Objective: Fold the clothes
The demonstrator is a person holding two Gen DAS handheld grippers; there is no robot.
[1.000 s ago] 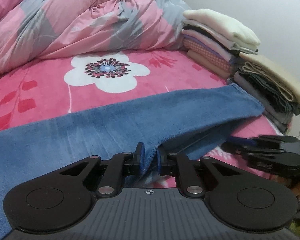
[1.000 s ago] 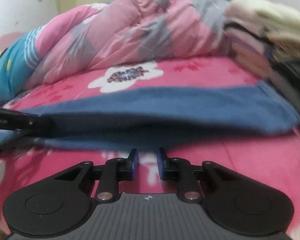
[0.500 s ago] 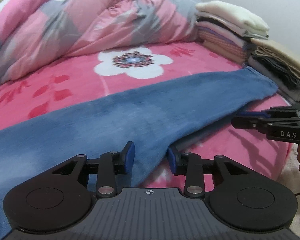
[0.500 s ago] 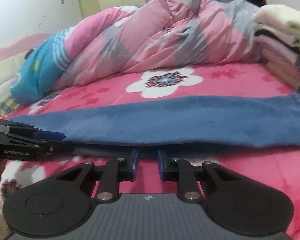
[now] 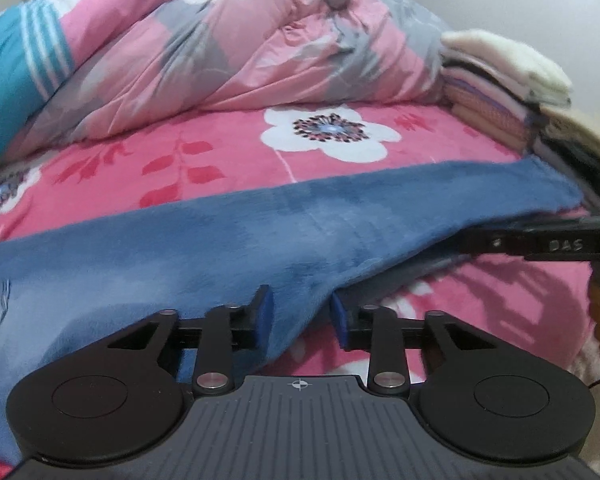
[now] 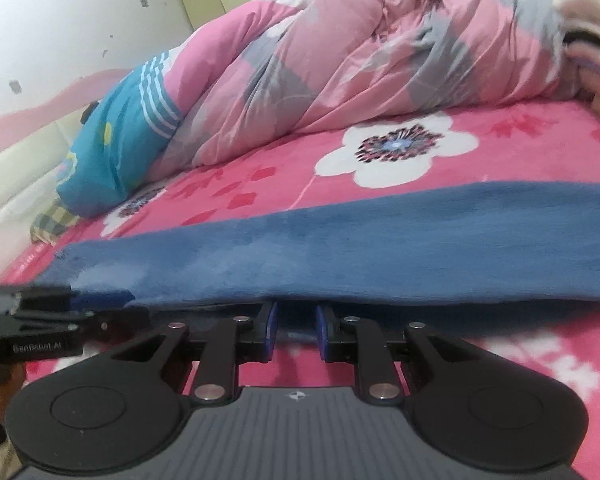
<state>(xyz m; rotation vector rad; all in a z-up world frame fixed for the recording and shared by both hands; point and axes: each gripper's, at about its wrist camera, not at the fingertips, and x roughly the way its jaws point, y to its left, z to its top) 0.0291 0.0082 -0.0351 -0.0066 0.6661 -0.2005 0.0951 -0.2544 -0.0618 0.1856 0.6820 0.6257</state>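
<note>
A long blue fleece garment (image 5: 260,236) lies folded lengthwise across the pink floral bed; it also shows in the right wrist view (image 6: 380,248). My left gripper (image 5: 300,316) is open, its jaws astride the garment's near edge. My right gripper (image 6: 296,330) is open at the garment's near edge, the fingertips partly under the overhanging fold. The right gripper (image 5: 540,242) reaches in from the right in the left wrist view, its tips under the cloth. The left gripper (image 6: 76,312) shows at the left in the right wrist view.
A rumpled pink and grey quilt (image 5: 220,60) fills the back of the bed. Stacks of folded clothes (image 5: 508,92) stand at the far right. A blue striped pillow (image 6: 120,144) lies at the left by the white wall.
My left gripper has opened and let go of the blue garment's edge. My right gripper has opened wider and moved in to the garment's near edge, its tips going under the fold.
</note>
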